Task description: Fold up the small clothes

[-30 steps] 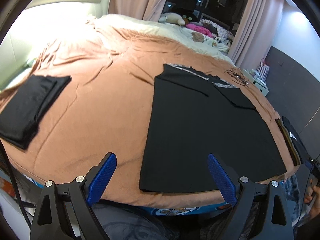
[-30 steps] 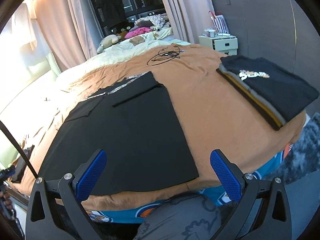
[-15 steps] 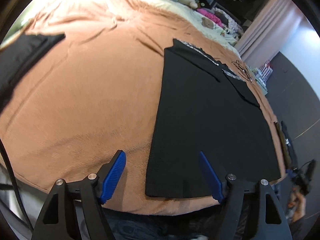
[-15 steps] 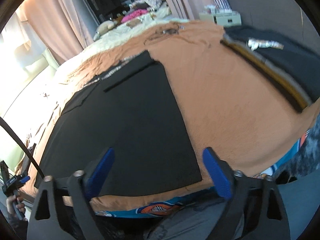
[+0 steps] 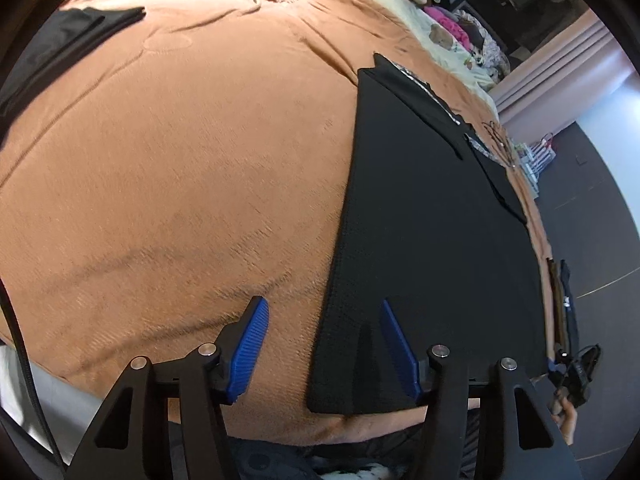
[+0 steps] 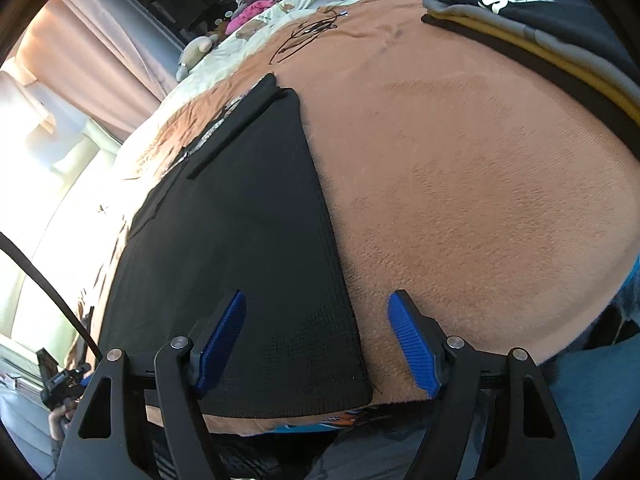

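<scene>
A black garment lies flat on the brown bed cover, sleeves folded in, its hem toward me. My left gripper is open low over the garment's near left corner, one finger each side of its left edge. In the right wrist view the same garment shows, and my right gripper is open over its near right corner, straddling the right edge. Neither gripper holds anything.
A folded black item lies at the far left of the bed. A stack of folded clothes sits at the right edge. A black cable lies beyond the garment. Pillows, toys and curtains are at the far end.
Both grippers have dropped down and forward to the garment's near corners and their jaws have narrowed somewhat. The garment has not moved.
</scene>
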A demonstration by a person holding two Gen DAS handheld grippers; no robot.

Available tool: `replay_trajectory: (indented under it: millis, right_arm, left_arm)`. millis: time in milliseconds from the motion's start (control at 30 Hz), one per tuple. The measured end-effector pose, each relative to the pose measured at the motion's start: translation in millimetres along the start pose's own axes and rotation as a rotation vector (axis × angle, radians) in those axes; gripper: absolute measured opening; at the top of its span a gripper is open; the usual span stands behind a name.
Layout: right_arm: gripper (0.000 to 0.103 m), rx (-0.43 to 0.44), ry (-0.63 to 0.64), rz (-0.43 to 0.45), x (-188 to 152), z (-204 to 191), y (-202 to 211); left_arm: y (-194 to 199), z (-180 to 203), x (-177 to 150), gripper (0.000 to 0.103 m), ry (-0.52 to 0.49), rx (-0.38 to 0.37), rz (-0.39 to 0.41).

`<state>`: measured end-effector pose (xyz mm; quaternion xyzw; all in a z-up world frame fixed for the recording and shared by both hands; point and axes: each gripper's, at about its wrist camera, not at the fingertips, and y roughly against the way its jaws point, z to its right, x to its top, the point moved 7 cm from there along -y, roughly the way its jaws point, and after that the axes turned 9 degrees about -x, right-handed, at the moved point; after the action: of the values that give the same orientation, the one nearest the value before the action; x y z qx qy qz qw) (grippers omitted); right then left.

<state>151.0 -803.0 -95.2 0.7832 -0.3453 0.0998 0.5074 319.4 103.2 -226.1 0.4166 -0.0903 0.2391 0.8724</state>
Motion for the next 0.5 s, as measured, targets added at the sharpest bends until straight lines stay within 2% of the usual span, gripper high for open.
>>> replay_trajectory:
  millis: [267,500]
  right_arm:
    - [0.072,0.196,-0.065,-0.033,-14,23,5]
    - [0.072,0.281,-0.064,-0.057,-26,29,11]
  left_arm:
    - [5,1,-16,0.060,0.075,-0.109,-0.023]
    - [6,7,-21,0.056,0.075,-0.123,-0.023]
